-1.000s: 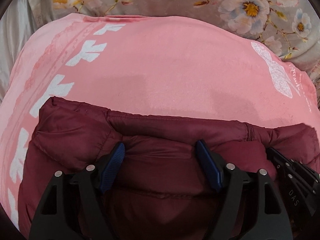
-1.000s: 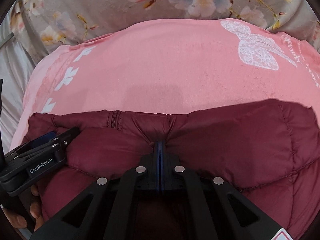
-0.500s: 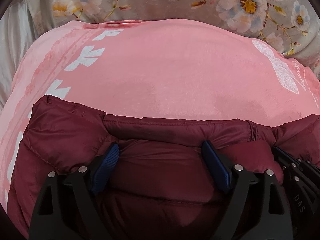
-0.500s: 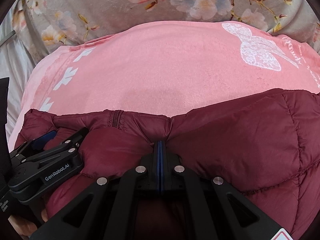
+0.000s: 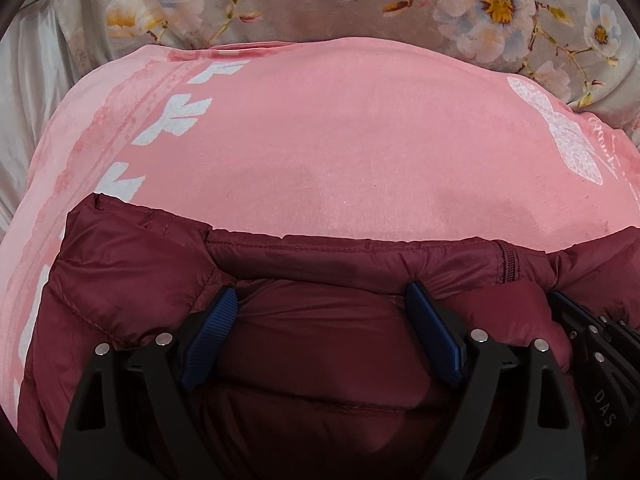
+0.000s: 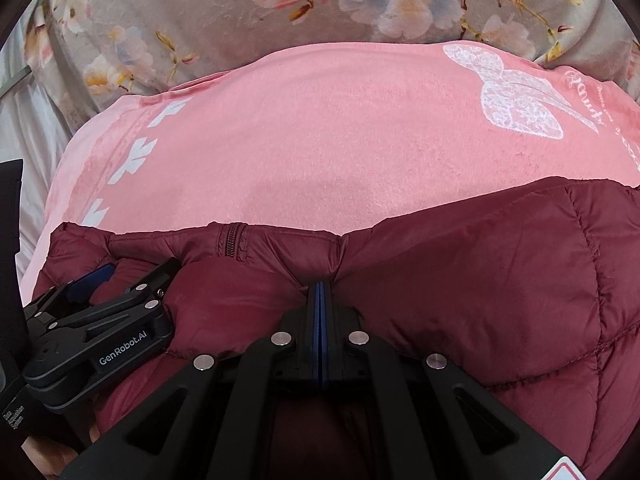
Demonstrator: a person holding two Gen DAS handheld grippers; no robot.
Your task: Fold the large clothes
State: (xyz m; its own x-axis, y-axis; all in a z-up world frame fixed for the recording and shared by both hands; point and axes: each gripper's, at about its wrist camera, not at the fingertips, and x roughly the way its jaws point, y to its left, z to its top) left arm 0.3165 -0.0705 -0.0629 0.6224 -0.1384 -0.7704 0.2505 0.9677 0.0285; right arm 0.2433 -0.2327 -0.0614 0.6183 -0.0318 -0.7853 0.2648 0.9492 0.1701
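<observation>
A maroon puffer jacket lies on a pink blanket, its zipped collar edge toward the far side. My left gripper is open, its blue-padded fingers resting on the jacket fabric just behind the collar seam. My right gripper is shut on a pinch of the jacket at the collar edge. The left gripper also shows at the left of the right wrist view; the right gripper's body shows at the right edge of the left wrist view.
The pink blanket has white bow prints and lies on a grey floral bedspread. Pale sheet folds lie at the far left.
Both grippers and the jacket's collar edge have shifted slightly toward the far side of the blanket. The left stays open, the right stays shut on the fabric.
</observation>
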